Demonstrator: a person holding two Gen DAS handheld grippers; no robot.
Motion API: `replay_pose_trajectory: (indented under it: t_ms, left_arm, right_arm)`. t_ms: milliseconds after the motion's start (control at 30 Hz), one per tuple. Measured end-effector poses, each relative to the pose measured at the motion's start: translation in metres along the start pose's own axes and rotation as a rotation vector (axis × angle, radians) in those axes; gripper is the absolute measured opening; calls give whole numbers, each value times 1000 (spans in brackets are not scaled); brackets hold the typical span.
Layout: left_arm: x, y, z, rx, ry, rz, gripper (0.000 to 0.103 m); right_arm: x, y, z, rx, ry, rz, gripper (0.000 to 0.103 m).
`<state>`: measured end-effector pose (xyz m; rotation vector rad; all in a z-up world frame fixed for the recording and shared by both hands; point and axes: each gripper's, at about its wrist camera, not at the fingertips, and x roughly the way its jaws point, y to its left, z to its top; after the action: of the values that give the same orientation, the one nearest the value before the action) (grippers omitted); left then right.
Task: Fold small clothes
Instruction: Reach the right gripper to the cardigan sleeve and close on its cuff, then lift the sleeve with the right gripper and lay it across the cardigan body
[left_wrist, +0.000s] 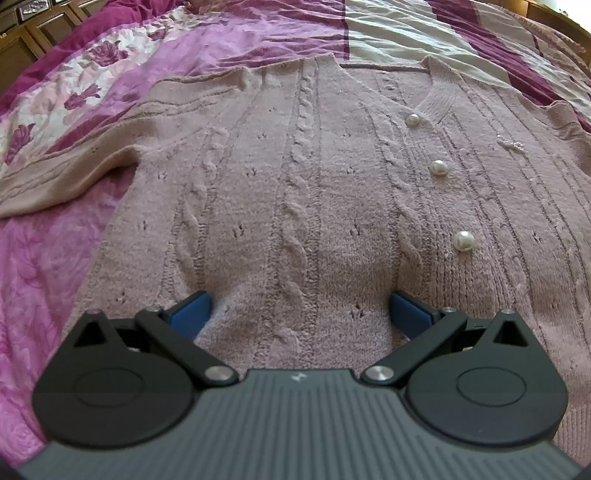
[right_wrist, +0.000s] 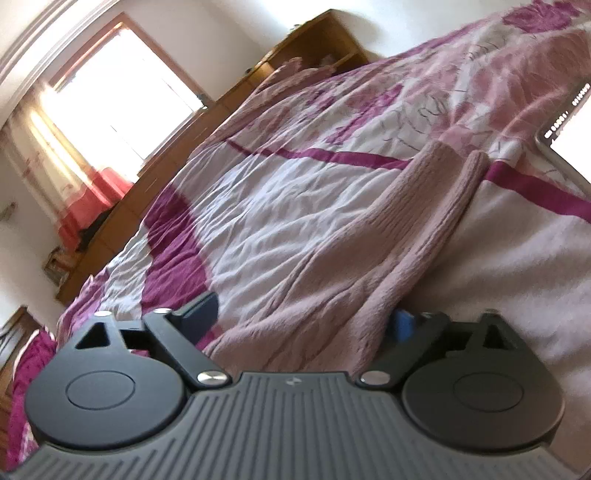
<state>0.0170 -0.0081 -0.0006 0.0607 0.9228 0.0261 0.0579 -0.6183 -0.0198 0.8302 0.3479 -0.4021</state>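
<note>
Dusty-pink cable-knit cardigan (left_wrist: 295, 192) with pearl buttons (left_wrist: 439, 168) lies flat on the wrinkled magenta floral bedspread (left_wrist: 55, 122). Left gripper (left_wrist: 299, 314) spread wide over its lower front; right gripper (right_wrist: 306, 321) spread, ribbed sleeve (right_wrist: 369, 236) bunched between its fingers.

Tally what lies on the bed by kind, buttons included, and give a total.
Pink cable-knit cardigan: 1
Round pearl-white buttons showing on it: 3
Silver-edged tablet at the frame's edge: 1
Magenta floral bedspread underneath: 1
Total: 6
</note>
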Motion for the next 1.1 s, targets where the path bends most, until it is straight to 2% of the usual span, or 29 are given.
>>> replay_pose_trajectory:
  t_ms: [67, 100, 133, 200, 433, 600, 800, 1100]
  left_arm:
    - [0, 0, -1, 1, -4, 0, 103]
    - [0, 0, -1, 2, -5, 0, 103]
    - [0, 0, -1, 3, -5, -1, 103]
    - [0, 0, -1, 4, -7, -2, 103]
    - [-2, 1, -1, 4, -13, -5, 103]
    - [-15, 2, 1, 6, -54, -10, 103]
    - [-35, 7, 11, 7, -102, -76, 103]
    - [-54, 28, 26, -8, -127, -80, 103]
  right_arm:
    - [3, -1, 3, 14, -5, -8, 61]
    - [6, -1, 5, 19, 0, -14, 35]
    - [7, -1, 7, 27, 6, -22, 18]
    - [3, -1, 9, 40, -5, -23, 10]
    - [-40, 22, 17, -7, -103, 21, 9]
    - [-84, 50, 21, -101, -165, 10, 8]
    - [-109, 81, 13, -166, -155, 13, 8]
    - [-114, 143, -13, -214, -135, 72, 8]
